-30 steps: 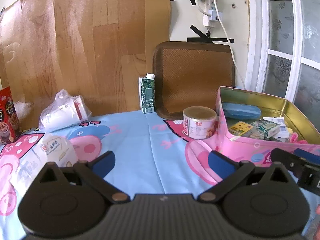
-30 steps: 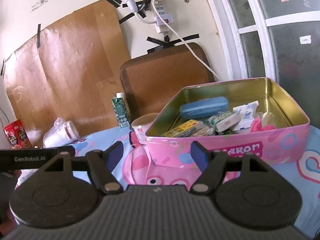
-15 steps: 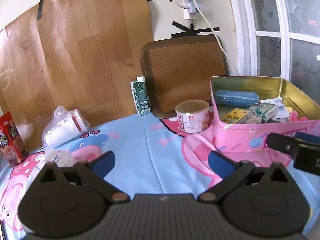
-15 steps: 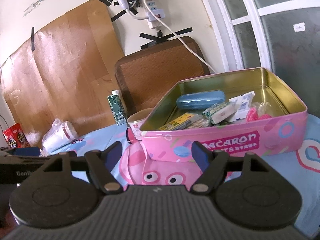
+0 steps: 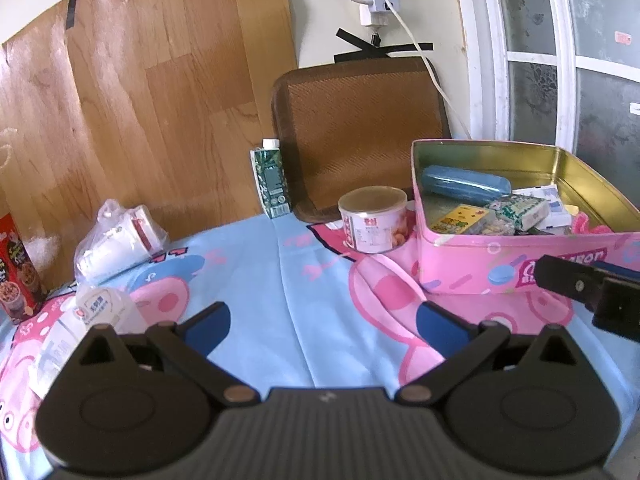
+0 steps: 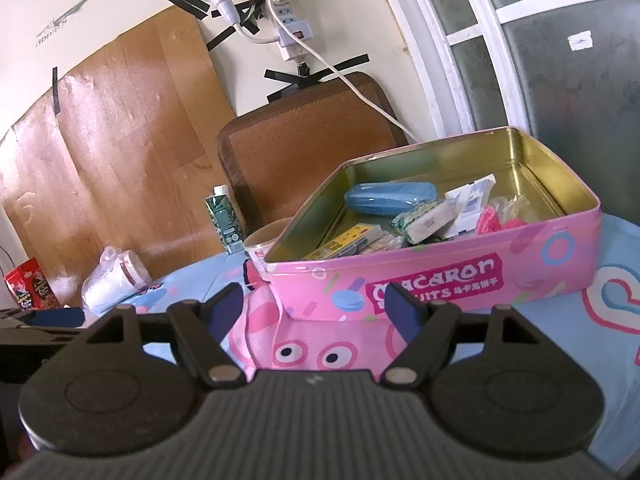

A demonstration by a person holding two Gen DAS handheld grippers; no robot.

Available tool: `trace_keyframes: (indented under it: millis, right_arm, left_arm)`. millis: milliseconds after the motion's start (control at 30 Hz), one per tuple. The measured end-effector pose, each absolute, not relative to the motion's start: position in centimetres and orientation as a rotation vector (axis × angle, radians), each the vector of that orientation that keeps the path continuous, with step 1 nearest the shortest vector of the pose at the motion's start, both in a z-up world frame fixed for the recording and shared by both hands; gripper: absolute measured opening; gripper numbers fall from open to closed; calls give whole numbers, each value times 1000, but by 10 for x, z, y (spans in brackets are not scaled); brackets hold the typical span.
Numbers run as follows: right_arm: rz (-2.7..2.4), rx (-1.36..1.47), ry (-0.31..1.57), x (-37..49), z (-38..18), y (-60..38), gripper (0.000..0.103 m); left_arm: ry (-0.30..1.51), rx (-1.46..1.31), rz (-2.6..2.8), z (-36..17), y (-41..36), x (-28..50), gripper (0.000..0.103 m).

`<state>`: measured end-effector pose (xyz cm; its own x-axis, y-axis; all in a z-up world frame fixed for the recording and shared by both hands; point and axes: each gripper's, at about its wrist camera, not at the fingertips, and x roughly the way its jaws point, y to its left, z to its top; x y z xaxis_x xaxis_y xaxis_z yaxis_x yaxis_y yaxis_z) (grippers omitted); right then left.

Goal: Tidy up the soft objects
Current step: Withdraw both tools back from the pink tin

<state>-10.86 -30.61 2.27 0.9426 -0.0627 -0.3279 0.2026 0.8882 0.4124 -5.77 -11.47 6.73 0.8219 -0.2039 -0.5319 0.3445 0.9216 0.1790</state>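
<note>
Pulling back from the open pink metal tin [image 6: 460, 276], both hand-held grippers, left [image 5: 322, 326] and right [image 6: 316, 308], gape empty; soft white packets [image 5: 100, 312] wait on the tabletop, unsorted.

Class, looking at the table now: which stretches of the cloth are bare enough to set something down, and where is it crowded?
Bare: the blue cloth between the plastic bag and the round can. Crowded: inside the pink tin, and the left edge by the white packets.

Cartoon-pig tablecloth [image 5: 280, 280] carries pink tin [image 5: 480, 264], can [image 5: 374, 220], green carton [image 5: 271, 184], bagged cups [image 5: 116, 240], red box [image 5: 16, 264].
</note>
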Motion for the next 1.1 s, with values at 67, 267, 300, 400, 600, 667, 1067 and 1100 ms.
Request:
trace_keyframes:
  millis: [67, 267, 300, 400, 600, 667, 1067, 1100]
  right_arm:
    - [-135, 461, 314, -109, 23, -305, 80]
    - [-114, 456, 332, -110, 19, -298, 81]
    - [-111, 455, 336, -110, 18, -297, 81]
    - [-111, 457, 337, -111, 15, -298, 81]
    - [-114, 472, 347, -112, 10, -301, 81]
    - [-113, 475, 350, -112, 9, -301, 81]
    - [-118, 488, 348, -113, 7, -301, 81]
    - [-118, 490, 348, -113, 7, -301, 81]
  left_arm:
    - [537, 278, -289, 66, -116, -58, 103]
    - [564, 282, -281, 60, -117, -58, 103]
    - [567, 279, -278, 59, -116, -58, 103]
    - [576, 281, -252, 55, -115, -57, 103]
    - [618, 266, -233, 49, -112, -55, 103]
    - [624, 267, -229, 48, -112, -56, 103]
    - [645, 315, -201, 37, -118, -57, 103]
    - [647, 315, -202, 36, -118, -57, 103]
